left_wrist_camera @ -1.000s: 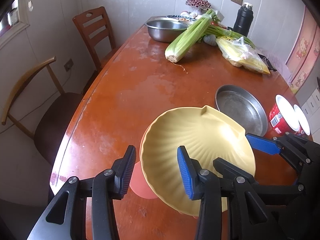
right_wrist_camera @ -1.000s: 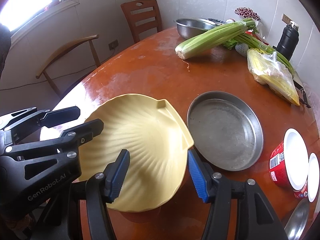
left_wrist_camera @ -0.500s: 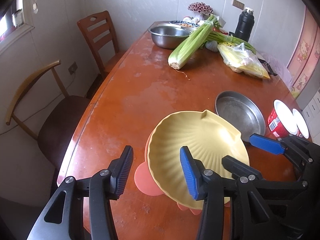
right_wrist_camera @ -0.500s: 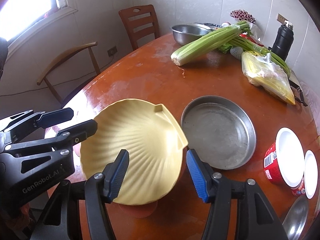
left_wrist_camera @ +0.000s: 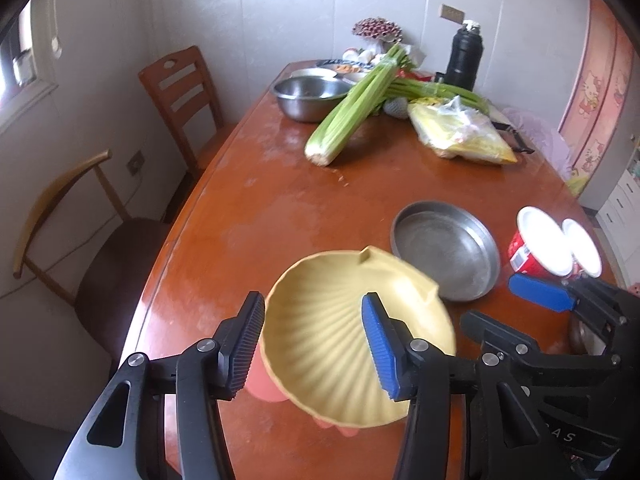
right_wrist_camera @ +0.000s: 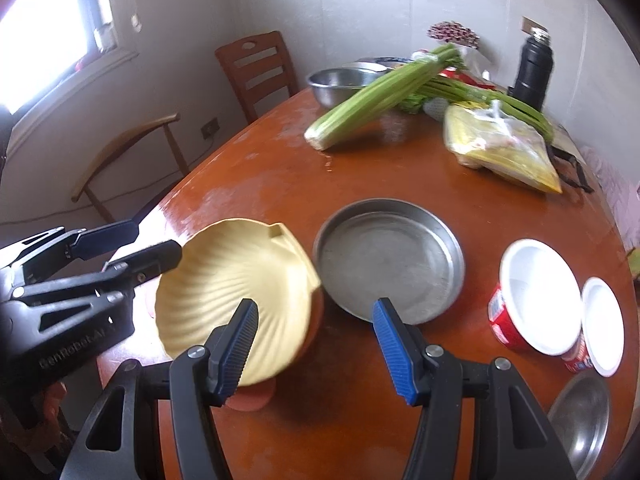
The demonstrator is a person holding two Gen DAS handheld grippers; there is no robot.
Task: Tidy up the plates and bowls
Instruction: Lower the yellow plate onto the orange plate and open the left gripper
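Left claw [left_wrist_camera: 312, 340], jaws just widened, above empty yellow shell plate [left_wrist_camera: 332, 344].

On the black body of my left gripper [right_wrist_camera: 136, 248], seen from my right wrist camera, I read the embossed word "GenRobot.AI", a little blurred. On the body of my right gripper [left_wrist_camera: 516, 300], from the left wrist camera, only the letters "AS" are visible. The label on the red cup [right_wrist_camera: 508, 320] is too small for me to read.
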